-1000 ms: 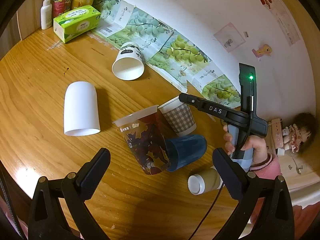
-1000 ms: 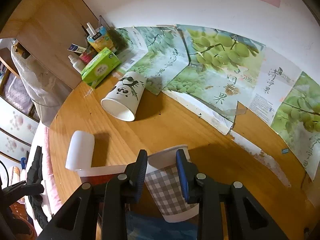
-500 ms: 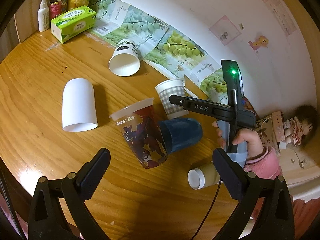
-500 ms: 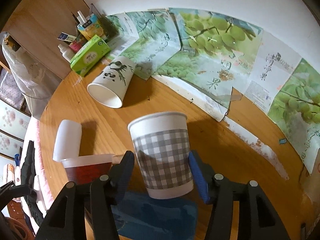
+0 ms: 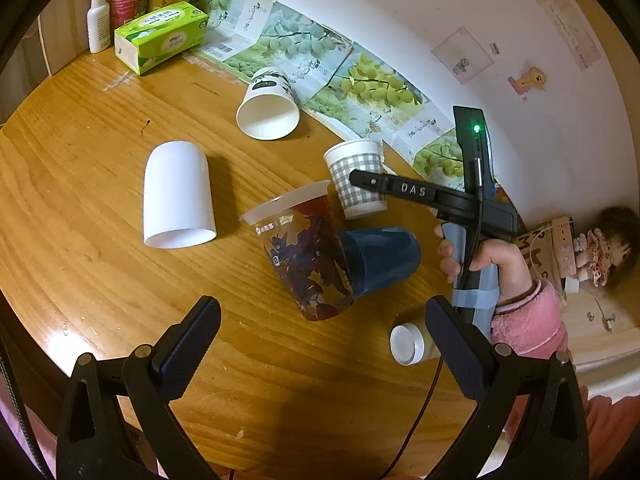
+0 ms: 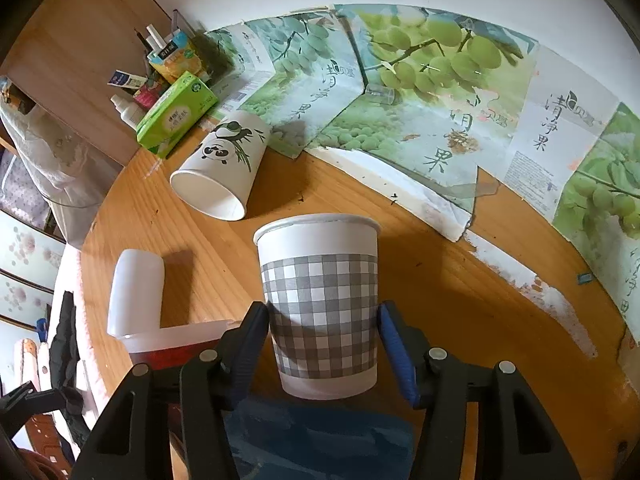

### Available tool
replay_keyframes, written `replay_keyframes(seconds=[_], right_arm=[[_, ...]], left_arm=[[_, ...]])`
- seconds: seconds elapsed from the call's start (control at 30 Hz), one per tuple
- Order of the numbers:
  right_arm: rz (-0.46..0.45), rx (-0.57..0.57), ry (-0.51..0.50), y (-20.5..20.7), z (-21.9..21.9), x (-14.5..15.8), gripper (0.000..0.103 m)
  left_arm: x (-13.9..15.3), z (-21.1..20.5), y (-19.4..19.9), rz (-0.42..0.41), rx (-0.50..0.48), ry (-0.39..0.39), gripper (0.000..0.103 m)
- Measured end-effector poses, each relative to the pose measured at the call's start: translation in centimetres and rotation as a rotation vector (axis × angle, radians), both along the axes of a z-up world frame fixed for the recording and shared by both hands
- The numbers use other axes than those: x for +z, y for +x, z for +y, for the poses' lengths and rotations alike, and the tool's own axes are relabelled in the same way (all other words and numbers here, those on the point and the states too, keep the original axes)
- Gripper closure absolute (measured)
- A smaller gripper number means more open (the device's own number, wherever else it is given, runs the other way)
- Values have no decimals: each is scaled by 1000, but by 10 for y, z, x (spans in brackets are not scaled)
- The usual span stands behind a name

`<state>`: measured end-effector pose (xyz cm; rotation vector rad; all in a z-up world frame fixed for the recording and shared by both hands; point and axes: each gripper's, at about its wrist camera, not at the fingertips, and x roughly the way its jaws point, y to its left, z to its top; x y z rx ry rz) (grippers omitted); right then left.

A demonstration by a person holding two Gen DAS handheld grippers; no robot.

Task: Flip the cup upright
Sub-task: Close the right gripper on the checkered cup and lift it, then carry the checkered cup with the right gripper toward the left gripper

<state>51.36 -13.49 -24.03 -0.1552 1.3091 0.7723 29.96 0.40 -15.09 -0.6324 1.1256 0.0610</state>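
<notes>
The checked cup (image 6: 320,304) is standing upright, mouth up, on the wooden bench (image 6: 460,304), between the fingers of the right tool (image 6: 324,344). Those fingers are spread to either side of it, apart and not gripping. The right wrist view is showing this gap plainly. The left wrist view is showing the same cup (image 5: 356,178) from the side, with one black finger marked "DAS" crossing in front of it, and the person's right hand (image 5: 480,264) in a pink sleeve holding the handle.

The left tool (image 5: 320,344) is hanging open over the near bench, holding nothing.

Six cups are showing in the left view: the checked one, a panda cup (image 5: 268,108) lying far left, a plain white cup (image 5: 176,196) on its side, a red printed cup (image 5: 304,252), a blue cup (image 5: 380,260) lying against it, and a small white-rimmed cup (image 5: 408,344) near right. Only the right view is revealing the panda drawing (image 6: 224,148).

A green tissue box (image 5: 160,36) is sitting far left beside one white bottle (image 5: 98,20). Grape posters (image 6: 420,80) carrying Chinese characters are lining the wall.
</notes>
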Motion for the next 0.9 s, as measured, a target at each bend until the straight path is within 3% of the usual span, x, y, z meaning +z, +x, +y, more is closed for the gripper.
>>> replay_keyframes(seconds=[0.43,0.9], right_arm=[[-1,-129,43,-16,-12,37,48],[-60,-272,18,-104,-24,86,47]], left_arm=[[18,11,-9,-31,-91,17,1],[35,27,-40,-68,-240,43,1]])
